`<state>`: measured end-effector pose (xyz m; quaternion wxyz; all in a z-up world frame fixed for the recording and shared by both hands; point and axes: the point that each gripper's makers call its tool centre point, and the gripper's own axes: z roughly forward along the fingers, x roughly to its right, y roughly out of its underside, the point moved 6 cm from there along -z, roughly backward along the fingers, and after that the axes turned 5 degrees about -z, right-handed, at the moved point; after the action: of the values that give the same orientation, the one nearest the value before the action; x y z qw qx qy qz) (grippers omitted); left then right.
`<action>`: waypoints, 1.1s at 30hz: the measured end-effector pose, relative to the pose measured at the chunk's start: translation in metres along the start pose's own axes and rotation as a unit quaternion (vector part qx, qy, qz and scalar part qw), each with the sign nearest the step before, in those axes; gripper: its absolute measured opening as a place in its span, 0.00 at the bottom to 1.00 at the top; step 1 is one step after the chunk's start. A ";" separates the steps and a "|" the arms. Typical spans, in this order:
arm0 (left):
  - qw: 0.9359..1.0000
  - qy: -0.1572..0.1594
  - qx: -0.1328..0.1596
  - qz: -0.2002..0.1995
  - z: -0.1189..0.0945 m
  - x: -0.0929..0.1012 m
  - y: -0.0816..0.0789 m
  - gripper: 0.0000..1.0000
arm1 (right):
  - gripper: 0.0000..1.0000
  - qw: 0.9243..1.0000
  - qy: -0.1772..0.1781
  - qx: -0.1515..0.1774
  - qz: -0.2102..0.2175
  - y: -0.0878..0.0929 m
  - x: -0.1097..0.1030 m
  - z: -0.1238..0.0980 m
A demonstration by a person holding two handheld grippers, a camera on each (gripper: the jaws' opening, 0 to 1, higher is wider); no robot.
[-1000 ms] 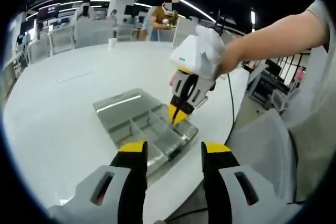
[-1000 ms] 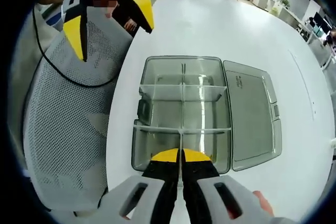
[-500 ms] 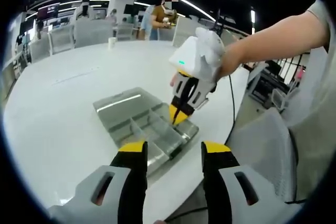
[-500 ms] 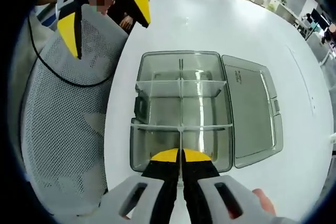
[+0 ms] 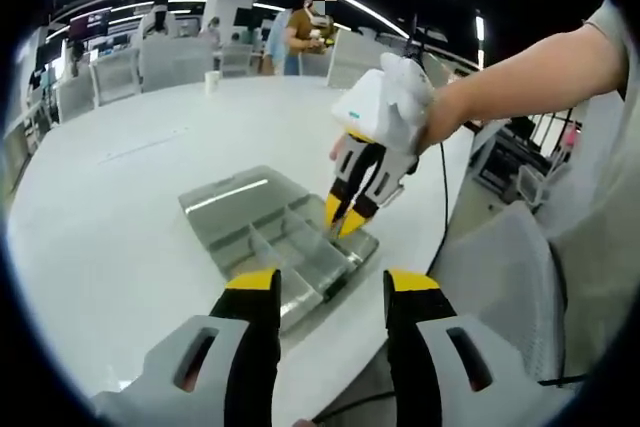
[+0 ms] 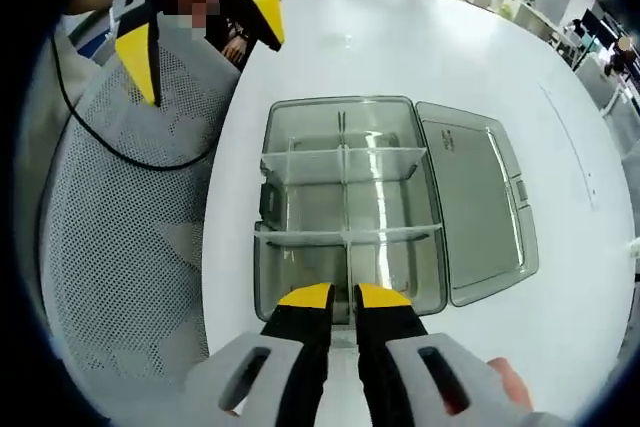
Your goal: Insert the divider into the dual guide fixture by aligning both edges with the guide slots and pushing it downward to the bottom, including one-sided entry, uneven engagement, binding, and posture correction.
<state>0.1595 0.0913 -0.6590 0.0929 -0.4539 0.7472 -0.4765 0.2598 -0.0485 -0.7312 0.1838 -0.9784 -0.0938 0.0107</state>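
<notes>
right gripper [image 6: 340, 295] poised over the near end of the clear box [image 6: 300, 117], its jaws slightly apart with a narrow gap and nothing visibly clamped between them; in the left gripper view the same tool [image 5: 346, 219] hangs over the box [image 5: 240, 232] at its near edge. left gripper [image 5: 328, 282] held well back from the box, jaws wide apart and empty — seen from the right gripper view [image 6: 205, 22] it hovers off the table's [image 6: 420, 37] edge near a mesh chair [image 6: 120, 247]. the long divider [image 6: 345, 197] stands in the box along its length, crossed by two short partitions, so the box appears split into six cells, all empty; its hinged lid [image 6: 480, 207] lies open flat beside it. whether the divider has reached the bottom at both ends cannot be told through the clear plastic. risks, as judged: if one end sits higher, a push at the near end alone could tilt the divider and bind it in its slots; with no second tool bracing it, the light box may slide or tip on the smooth table under an off-centre push.
</notes>
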 end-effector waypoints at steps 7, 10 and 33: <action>1.000 -0.002 -0.005 0.009 -0.005 -0.002 0.002 0.40 | 0.11 1.000 0.012 0.017 0.016 0.005 -0.003 -0.007; 1.000 -0.004 -0.006 0.013 -0.009 -0.005 0.002 0.40 | 0.13 0.999 0.019 0.032 0.031 0.006 -0.006 -0.011; 0.999 -0.013 -0.025 0.024 -0.035 -0.031 0.021 0.39 | 0.29 0.990 0.081 0.094 0.063 -0.002 -0.034 -0.039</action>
<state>0.1450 0.1401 -0.6660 0.1030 -0.4441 0.7683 -0.4492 0.2279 -0.0668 -0.6946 0.2810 -0.9584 -0.0150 -0.0481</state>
